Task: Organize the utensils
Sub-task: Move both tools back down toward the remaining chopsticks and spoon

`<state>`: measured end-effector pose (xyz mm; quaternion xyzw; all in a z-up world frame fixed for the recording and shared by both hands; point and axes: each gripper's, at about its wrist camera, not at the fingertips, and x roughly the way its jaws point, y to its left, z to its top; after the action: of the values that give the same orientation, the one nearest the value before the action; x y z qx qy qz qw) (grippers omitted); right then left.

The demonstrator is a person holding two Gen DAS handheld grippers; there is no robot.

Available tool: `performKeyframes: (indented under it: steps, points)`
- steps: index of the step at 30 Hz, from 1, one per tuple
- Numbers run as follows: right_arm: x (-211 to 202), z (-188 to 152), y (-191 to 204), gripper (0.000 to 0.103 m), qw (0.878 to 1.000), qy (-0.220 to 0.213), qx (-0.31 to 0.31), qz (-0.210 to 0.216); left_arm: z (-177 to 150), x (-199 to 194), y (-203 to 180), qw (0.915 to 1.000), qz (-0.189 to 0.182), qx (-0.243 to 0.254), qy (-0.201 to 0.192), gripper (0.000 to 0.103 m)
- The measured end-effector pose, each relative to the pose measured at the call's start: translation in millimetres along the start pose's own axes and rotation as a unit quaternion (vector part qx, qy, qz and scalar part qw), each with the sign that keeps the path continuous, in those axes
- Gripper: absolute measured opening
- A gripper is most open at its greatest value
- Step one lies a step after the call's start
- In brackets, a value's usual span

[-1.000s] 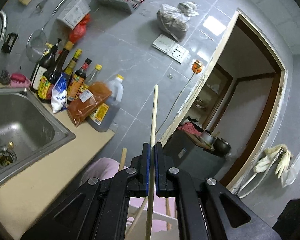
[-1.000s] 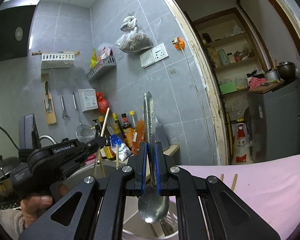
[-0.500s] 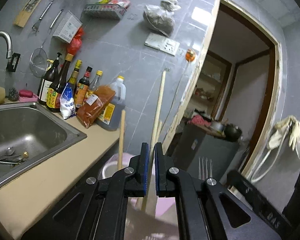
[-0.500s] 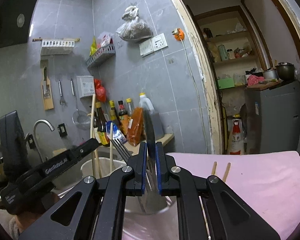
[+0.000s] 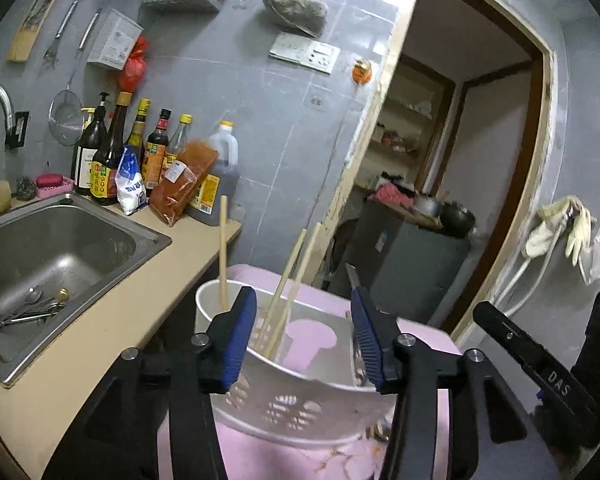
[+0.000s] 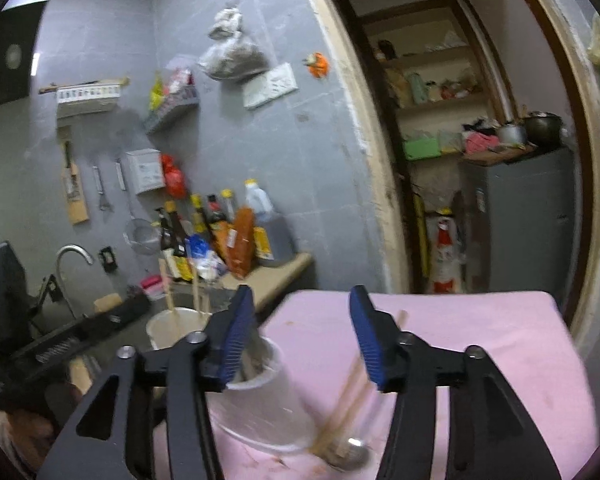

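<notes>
A white perforated utensil holder stands on a pink cloth. Three wooden chopsticks lean inside it. My left gripper is open and empty just above the holder's rim. My right gripper is open and empty above the holder, which shows blurred in the right wrist view. Two chopsticks and a metal spoon lie on the pink cloth beside the holder. A dark utensil tip pokes up behind my left gripper's right finger.
A steel sink with cutlery in it lies to the left in a beige counter. Sauce bottles and packets stand against the grey tiled wall. A doorway opens to the right. The other gripper's body is at right.
Both grippers have opened. The left let its chopstick go into the holder and the right let its spoon go. Both cameras have tilted down toward the holder.
</notes>
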<state>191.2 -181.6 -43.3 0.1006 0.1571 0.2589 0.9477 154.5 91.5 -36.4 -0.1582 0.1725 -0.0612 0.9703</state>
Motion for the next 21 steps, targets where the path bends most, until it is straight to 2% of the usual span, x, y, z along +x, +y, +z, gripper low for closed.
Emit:
performKeyframes:
  steps: [1,5,7,9,16,21]
  points:
    - [-5,1,-9,0.054,1.000,0.010,0.003,-0.013,-1,-3,-6,0.9999,0.001,0.009,0.007,0.049]
    - [-16,0,-34,0.073,0.998,0.051,0.015,-0.043,-9,-9,-21,0.9994,0.003,0.023,0.025,0.070]
    - [-17,-2,-43,0.077,0.996,0.073,0.018,-0.050,-17,-8,-27,0.9988,0.003,0.023,0.043,0.075]
    - [-13,-8,-51,0.078,0.993,0.102,0.015,-0.053,-27,-6,-31,0.9977,0.007,0.028,0.061,0.075]
    - [14,-31,-77,0.076,0.980,0.189,0.018,-0.061,-66,11,-39,0.9906,0.024,0.042,0.128,0.076]
    - [45,-47,-84,0.054,0.970,0.237,0.018,-0.043,-88,20,-43,0.9857,0.028,0.039,0.161,0.076]
